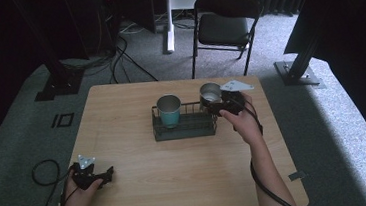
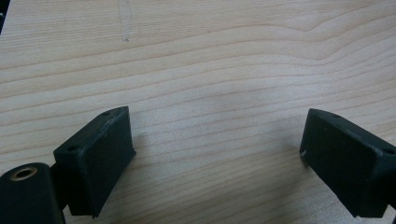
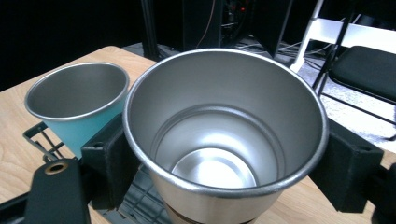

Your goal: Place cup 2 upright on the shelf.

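A silver steel cup [image 3: 224,140] sits upright between the jaws of my right gripper [image 3: 229,163], which is shut on its sides. In the high view that cup [image 1: 210,94] hangs at the right end of a black wire rack [image 1: 185,127], with my right gripper [image 1: 224,105] beside it. A teal cup [image 1: 169,111] with a steel inside stands in the left part of the rack, and the right gripper view has it [image 3: 79,100] to the left of the held cup. My left gripper [image 2: 215,154] rests low over bare wood with its jaws apart and nothing between them; it lies at the table's near left [image 1: 108,174].
The light wooden table [image 1: 143,187] has bare room across its front and left. Behind it stand a black folding chair [image 1: 224,24], black frame posts and cables on grey carpet. A cable [image 1: 44,175] trails off the table's left edge.
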The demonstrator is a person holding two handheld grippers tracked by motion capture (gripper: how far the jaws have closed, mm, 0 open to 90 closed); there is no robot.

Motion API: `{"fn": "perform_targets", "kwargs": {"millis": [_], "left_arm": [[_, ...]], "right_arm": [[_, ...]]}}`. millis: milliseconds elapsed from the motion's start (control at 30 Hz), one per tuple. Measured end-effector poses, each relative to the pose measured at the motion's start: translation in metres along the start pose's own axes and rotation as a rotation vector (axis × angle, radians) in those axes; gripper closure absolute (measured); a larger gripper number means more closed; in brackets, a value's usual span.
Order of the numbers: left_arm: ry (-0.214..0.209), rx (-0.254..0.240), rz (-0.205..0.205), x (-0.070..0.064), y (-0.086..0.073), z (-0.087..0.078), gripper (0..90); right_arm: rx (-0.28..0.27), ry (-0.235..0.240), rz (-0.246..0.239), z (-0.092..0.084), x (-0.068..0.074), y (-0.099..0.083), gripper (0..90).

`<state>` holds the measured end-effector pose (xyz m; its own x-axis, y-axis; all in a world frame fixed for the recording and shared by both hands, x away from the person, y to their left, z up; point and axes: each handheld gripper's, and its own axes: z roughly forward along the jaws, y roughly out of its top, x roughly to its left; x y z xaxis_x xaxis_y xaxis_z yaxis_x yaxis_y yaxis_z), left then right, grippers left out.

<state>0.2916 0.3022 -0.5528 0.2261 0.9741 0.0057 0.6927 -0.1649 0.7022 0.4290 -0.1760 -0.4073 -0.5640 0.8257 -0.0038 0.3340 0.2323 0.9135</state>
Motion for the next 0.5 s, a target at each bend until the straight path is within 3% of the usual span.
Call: {"fn": "perform_targets", "kwargs": {"millis": [500], "left_arm": [[0.0,0.0,0.0,0.0,0.0,0.0,10.2]], "right_arm": [[0.023,0.035,-0.009,0.021,0.015,-0.003,18.1]]}}
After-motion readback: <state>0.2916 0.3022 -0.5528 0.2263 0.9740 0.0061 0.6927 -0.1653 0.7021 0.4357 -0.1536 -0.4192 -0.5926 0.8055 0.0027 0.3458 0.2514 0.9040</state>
